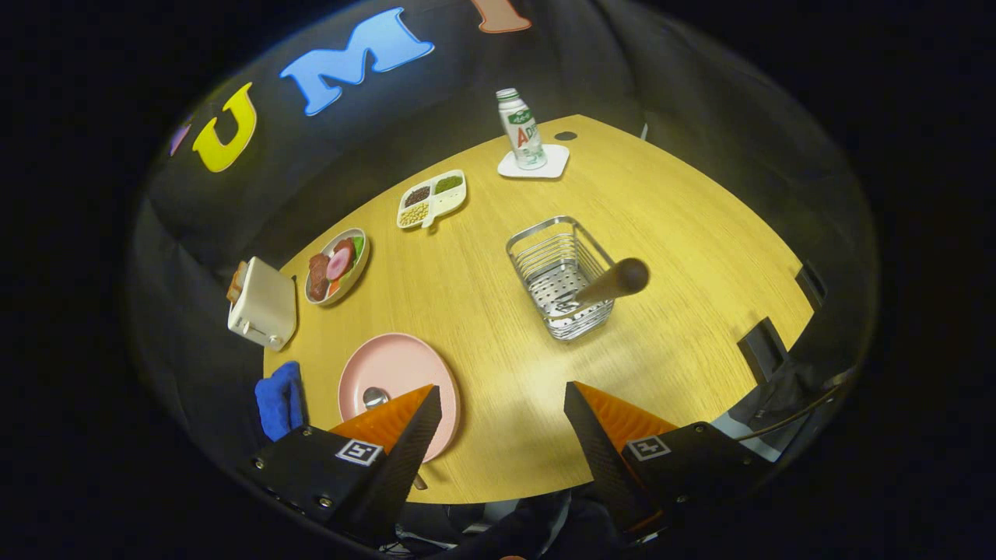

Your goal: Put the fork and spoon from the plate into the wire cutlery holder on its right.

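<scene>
A wire cutlery holder [562, 278] stands on the wooden table [685, 233], beyond my fingers. One utensil with a brown wooden handle [615, 283] stands tilted inside it, its head down in the basket, so I cannot tell fork from spoon. To the left lies a pink plate [389, 365] with a metal spoon bowl [375, 397] on it; the left finger hides its handle. My gripper [502, 397] is open above the table's near edge, nothing between the fingers. The plate sits partly under the left finger.
A white toaster [263, 313] and a blue cloth [280, 400] lie left of the plate. Farther back are a bowl of food [336, 266], a divided snack tray [432, 199] and a bottle [521, 128] on a white coaster [537, 167]. Dark blocks [762, 350] sit at the right edge.
</scene>
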The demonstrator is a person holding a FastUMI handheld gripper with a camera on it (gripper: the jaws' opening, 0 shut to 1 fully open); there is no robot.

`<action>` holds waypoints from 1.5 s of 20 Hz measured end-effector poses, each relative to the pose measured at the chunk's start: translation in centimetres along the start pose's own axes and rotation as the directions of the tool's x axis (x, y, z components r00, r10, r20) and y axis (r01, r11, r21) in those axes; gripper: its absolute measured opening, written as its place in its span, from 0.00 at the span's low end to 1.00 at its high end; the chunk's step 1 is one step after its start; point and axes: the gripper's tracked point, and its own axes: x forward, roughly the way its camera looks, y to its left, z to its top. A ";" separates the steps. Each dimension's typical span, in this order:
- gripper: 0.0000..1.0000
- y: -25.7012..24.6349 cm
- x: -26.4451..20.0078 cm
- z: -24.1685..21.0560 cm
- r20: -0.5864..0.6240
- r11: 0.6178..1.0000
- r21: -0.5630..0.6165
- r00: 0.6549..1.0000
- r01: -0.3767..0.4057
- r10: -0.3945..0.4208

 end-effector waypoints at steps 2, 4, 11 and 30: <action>0.98 1.4 0.5 -0.8 -0.021 0.999 -0.032 1.000 -0.017 0.016; 0.98 2.6 1.0 -1.6 -0.042 0.998 -0.058 0.999 -0.035 0.032; 0.98 6.9 2.5 -5.0 -0.122 0.981 -0.172 0.990 -0.086 0.065; 0.73 11.4 9.1 -11.9 -0.296 0.852 -0.504 0.955 -0.142 -0.016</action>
